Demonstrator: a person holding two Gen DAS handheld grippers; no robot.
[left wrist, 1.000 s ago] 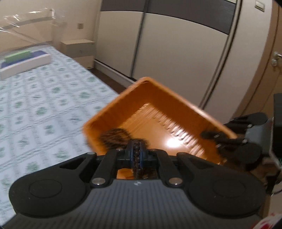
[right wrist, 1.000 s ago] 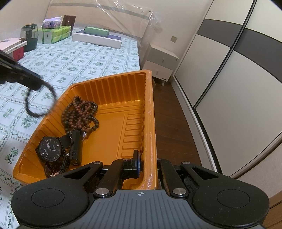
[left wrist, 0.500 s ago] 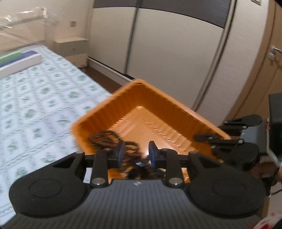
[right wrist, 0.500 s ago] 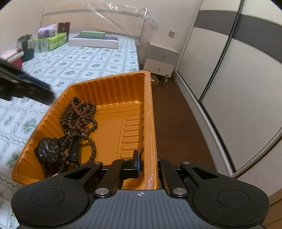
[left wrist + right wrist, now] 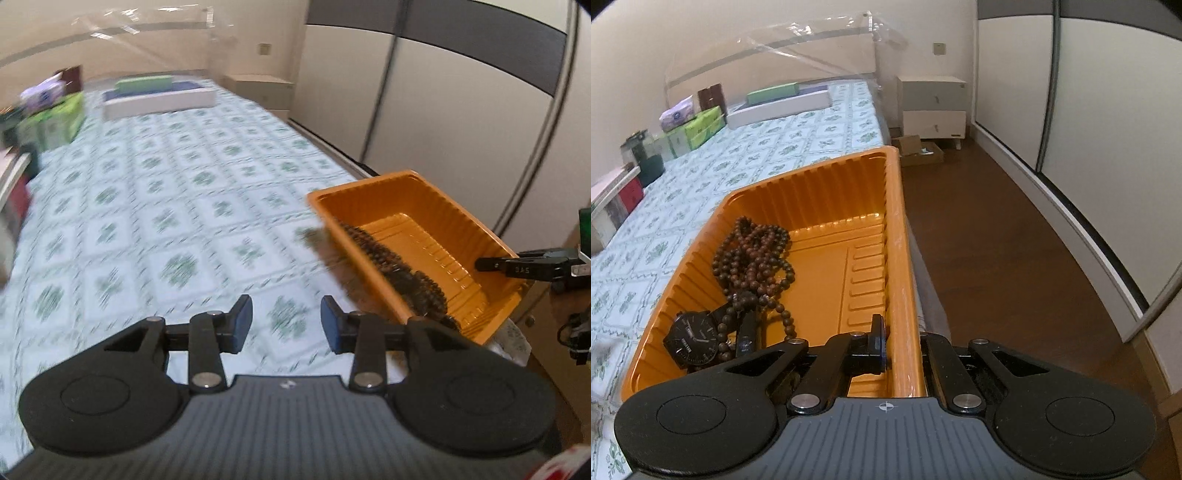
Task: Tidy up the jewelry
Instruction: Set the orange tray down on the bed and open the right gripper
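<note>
Your left gripper hangs over the green-patterned white bedsheet, and its blue-padded fingers have just been opening, with nothing between them. Your right gripper has its fingers clamped on the long side wall of the ribbed orange plastic tray, one finger inside, the other outside. The tray sits at the bed's edge, by the dark wooden floor. Inside it, near you, lies a black wristwatch, with a heap of dark brown wooden bead strands draped over it and reaching further in.
</note>
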